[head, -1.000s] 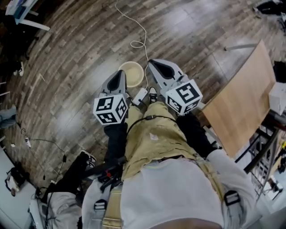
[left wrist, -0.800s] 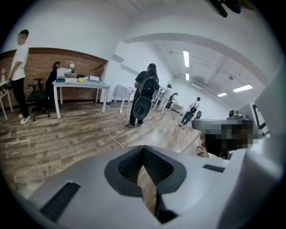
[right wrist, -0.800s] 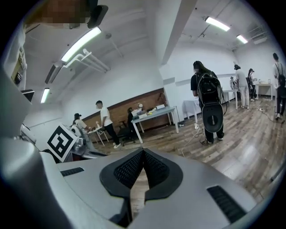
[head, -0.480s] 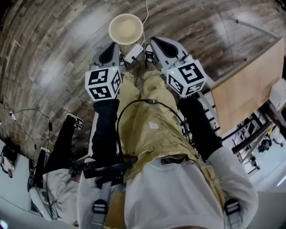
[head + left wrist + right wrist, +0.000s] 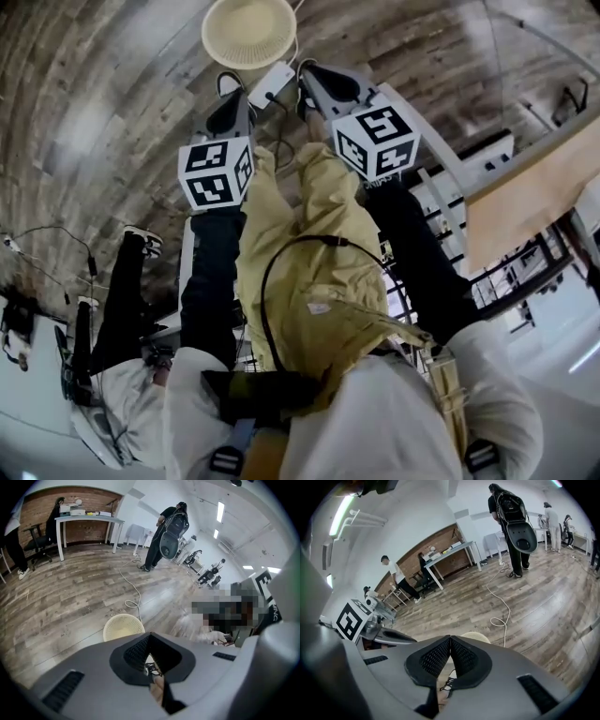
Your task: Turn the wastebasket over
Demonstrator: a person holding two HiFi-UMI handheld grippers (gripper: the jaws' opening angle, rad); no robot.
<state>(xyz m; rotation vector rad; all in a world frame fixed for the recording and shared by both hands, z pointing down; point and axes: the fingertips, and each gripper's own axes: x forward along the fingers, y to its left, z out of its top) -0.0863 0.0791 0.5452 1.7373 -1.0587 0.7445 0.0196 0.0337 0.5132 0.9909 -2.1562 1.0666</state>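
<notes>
Only overhead, the whole wastebasket point(image 5: 248, 33) rim, mouth up.

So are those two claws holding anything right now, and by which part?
Nothing. The left gripper and the right gripper are both shut and empty; the wastebasket sits untouched ahead of them.

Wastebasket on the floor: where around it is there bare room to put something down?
Bare wood floor lies left of the wastebasket. Crowded: white cable behind it, white box, left gripper and right gripper on its near side.
</notes>
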